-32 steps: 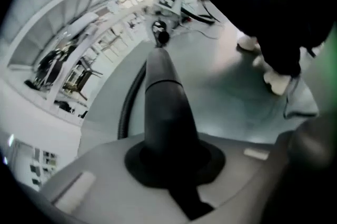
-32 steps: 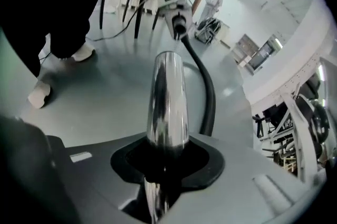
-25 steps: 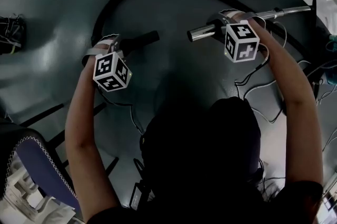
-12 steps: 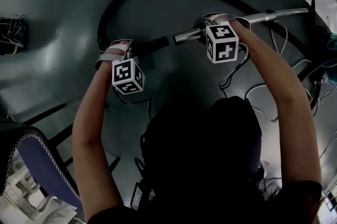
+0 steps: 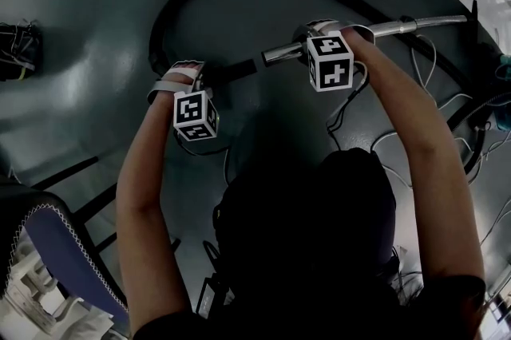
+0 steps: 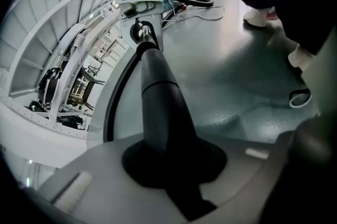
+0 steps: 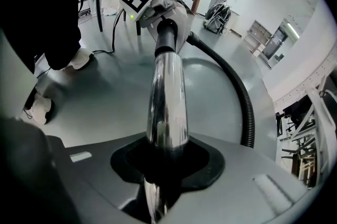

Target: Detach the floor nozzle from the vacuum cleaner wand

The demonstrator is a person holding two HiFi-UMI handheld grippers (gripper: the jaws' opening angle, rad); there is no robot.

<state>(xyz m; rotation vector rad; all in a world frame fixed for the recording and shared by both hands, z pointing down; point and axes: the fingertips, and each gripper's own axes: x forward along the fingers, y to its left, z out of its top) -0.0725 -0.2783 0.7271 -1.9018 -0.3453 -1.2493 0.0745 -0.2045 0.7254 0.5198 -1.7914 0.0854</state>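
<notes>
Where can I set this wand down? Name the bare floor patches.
Bare floor inside the black hose loop; another patch between the hose and the cable bundle at left. Crowded: loose cables at right, chair at lower left.

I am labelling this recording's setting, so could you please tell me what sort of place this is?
Probably an indoor lab or workshop: a glossy grey floor, loose cables trailing across it, and white curved railings at its edge.
</notes>
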